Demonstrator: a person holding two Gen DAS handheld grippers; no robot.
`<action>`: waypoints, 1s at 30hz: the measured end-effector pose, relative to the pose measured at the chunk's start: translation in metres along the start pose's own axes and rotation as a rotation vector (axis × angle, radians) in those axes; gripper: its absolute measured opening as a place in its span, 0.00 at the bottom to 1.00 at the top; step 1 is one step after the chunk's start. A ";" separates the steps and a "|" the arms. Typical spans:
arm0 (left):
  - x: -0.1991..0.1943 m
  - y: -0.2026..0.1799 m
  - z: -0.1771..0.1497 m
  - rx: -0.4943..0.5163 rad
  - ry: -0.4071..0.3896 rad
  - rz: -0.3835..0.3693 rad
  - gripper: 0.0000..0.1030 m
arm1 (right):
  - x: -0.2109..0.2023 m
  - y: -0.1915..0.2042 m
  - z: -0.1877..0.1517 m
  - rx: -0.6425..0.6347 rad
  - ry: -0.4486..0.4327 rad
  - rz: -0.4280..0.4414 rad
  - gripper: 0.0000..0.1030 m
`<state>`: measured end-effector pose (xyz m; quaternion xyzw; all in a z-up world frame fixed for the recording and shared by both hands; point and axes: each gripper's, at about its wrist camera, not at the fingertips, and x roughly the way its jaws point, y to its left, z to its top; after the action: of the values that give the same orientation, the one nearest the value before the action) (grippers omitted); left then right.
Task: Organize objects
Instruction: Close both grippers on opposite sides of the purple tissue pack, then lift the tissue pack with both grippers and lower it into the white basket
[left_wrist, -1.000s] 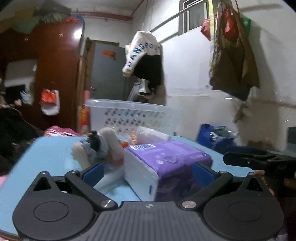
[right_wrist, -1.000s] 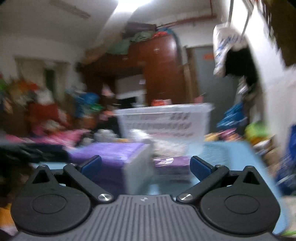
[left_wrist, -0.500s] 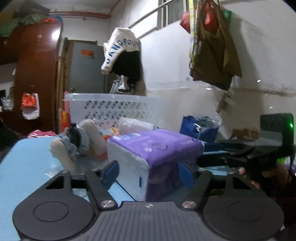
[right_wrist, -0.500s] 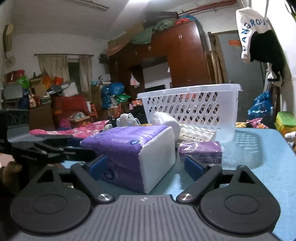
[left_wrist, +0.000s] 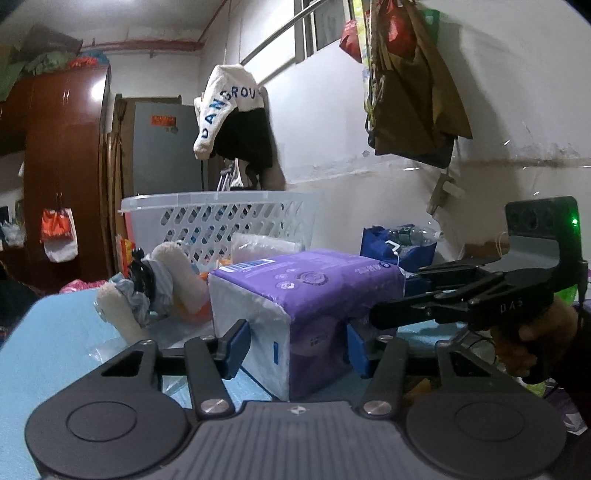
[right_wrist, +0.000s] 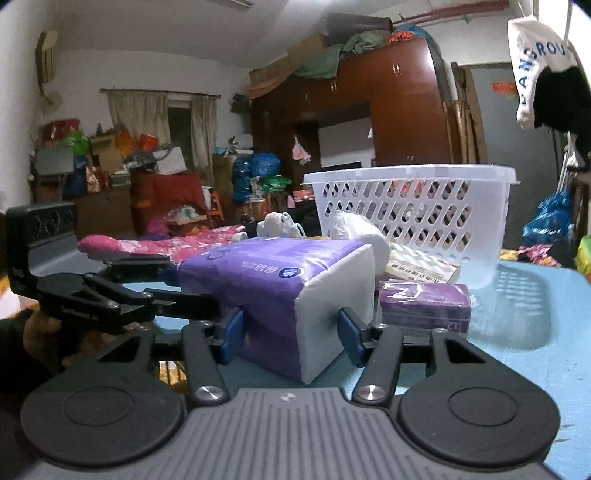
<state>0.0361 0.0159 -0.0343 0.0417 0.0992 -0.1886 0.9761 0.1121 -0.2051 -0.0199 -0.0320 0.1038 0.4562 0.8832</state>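
Observation:
A purple and white tissue pack (left_wrist: 306, 291) stands on the blue table (left_wrist: 55, 332). My left gripper (left_wrist: 297, 345) has closed onto one corner of it, blue pads against its sides. My right gripper (right_wrist: 290, 334) has closed onto the opposite corner of the same pack (right_wrist: 280, 280). Each gripper shows in the other's view, the right one (left_wrist: 380, 317) at the pack's right and the left one (right_wrist: 221, 306) at its left. A white plastic basket (left_wrist: 221, 221) stands behind the pack, also in the right wrist view (right_wrist: 413, 210).
A soft doll (left_wrist: 147, 291) and a white bag (left_wrist: 258, 243) lie between pack and basket. A small purple packet (right_wrist: 424, 306) and a flat box (right_wrist: 421, 267) lie right of the pack. A blue bag (left_wrist: 399, 247) stands beyond the table. Clothes hang on the wall.
Both grippers have moved in on the tissue pack from opposite corners and their jaws have narrowed from wide open until the pads meet its sides.

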 end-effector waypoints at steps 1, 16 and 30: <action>-0.002 -0.001 0.000 0.006 -0.007 0.003 0.56 | -0.001 0.005 0.000 -0.022 -0.002 -0.016 0.55; -0.003 0.000 0.113 0.138 -0.217 0.032 0.55 | -0.005 -0.014 0.121 -0.125 -0.109 -0.098 0.54; 0.104 0.056 0.188 0.164 -0.124 0.041 0.55 | 0.088 -0.079 0.171 -0.070 0.018 -0.172 0.53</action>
<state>0.1849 0.0083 0.1298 0.1118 0.0221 -0.1781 0.9774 0.2520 -0.1548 0.1258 -0.0759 0.0927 0.3817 0.9165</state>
